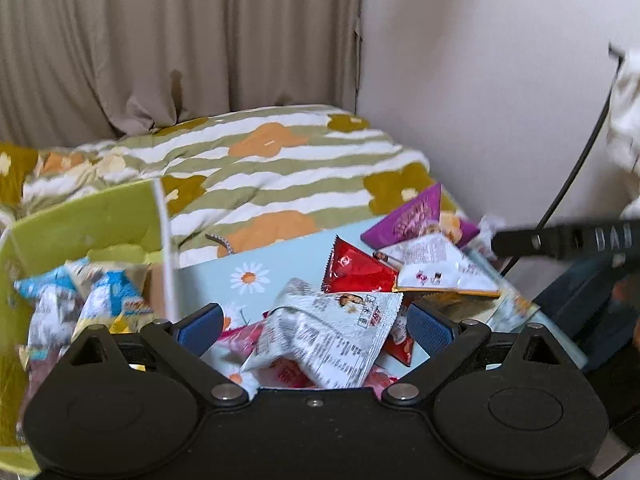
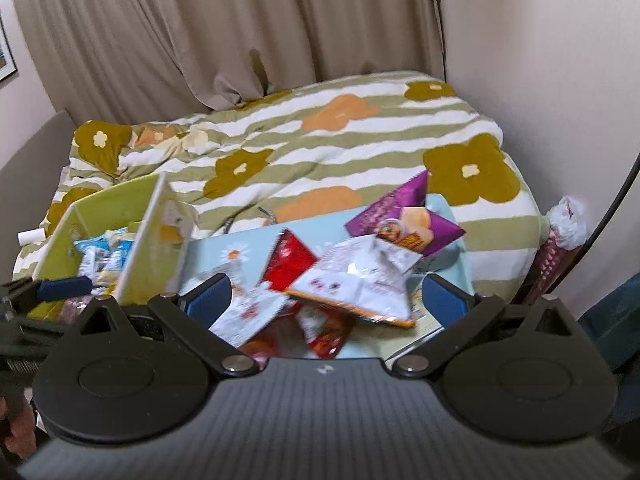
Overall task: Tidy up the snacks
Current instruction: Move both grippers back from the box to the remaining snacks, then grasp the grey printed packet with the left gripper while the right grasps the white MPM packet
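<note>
Bedding backed a blue board (image 2: 248,236); some packets (image 2: 104,258) sat in the green box (image 2: 120,208) at its left edge, more packets (image 2: 360,276) lay loose. Both claws, left (image 1: 316,330) and right (image 2: 326,300), gaped empty.

Beige curtain (image 2: 180,40), green-striped floral quilt (image 2: 340,140), white wall (image 1: 480,80), black cable (image 1: 576,168)
</note>
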Motion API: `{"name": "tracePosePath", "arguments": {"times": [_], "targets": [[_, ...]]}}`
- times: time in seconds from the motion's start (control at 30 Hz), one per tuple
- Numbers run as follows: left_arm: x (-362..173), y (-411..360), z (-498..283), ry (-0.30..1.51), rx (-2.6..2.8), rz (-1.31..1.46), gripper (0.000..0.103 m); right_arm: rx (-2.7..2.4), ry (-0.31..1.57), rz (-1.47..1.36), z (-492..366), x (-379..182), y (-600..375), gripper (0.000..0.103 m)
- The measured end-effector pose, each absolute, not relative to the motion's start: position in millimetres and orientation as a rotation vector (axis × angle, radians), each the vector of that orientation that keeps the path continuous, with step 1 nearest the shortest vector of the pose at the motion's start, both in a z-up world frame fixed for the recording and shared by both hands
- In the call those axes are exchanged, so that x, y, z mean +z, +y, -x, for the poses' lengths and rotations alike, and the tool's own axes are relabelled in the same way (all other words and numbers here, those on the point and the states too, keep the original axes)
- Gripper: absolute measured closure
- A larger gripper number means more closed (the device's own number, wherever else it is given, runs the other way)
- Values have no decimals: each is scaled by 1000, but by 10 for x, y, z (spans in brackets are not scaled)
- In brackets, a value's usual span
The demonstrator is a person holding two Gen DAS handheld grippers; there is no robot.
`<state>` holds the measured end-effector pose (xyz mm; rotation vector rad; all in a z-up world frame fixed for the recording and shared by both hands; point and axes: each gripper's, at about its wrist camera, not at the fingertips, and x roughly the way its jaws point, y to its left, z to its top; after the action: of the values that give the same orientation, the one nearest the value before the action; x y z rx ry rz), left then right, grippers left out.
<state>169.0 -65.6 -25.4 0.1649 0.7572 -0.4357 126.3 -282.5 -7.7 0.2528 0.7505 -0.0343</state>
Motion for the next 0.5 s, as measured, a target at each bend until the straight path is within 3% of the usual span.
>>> {"name": "tracePosePath", "arguments": {"times": [0.5], "targets": [[-959, -1331, -2012, 830, -307, -440, 3, 89, 983, -448, -2263, -834, -3499, 0]]}}
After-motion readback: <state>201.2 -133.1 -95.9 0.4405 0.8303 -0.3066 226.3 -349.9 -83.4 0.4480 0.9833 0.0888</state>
